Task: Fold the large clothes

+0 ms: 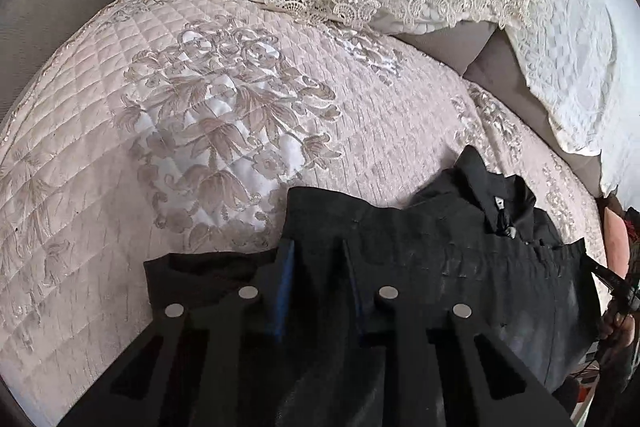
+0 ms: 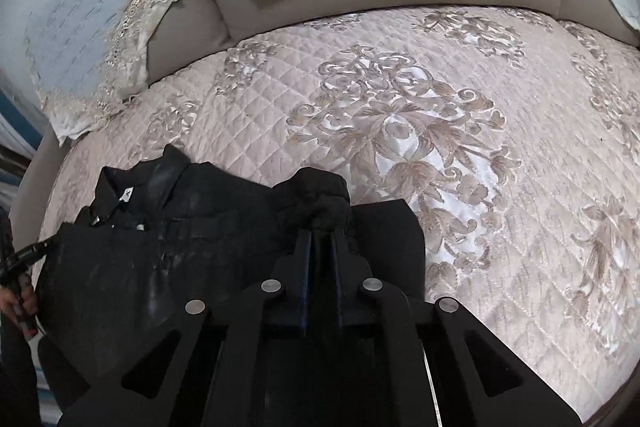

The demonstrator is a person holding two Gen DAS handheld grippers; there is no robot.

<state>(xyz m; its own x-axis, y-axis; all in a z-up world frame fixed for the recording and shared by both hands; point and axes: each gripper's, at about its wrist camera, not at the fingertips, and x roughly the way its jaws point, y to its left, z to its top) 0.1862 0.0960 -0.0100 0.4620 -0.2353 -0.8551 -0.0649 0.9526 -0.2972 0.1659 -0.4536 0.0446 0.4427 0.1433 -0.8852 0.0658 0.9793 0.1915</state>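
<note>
Soft, even daylight fills both wrist views, brightest on the white lace-edged coverlet (image 1: 568, 75) along the upper edge, where detail nearly washes out. The satin embroidery of the pink quilted bedspread (image 2: 400, 131) throws back pale sheen. The black garment (image 1: 460, 267) reads as an almost featureless dark mass, its folds barely separable from the black claw (image 2: 322, 247) in front of it. Fisheye bending curves the bed into a dome, dark vignette rims the corners, and slight smearing softens the outer edges.

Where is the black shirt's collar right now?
The collar sits at the shirt's far edge on the pink quilt: right of centre in the left wrist view, left in the right wrist view.
</note>
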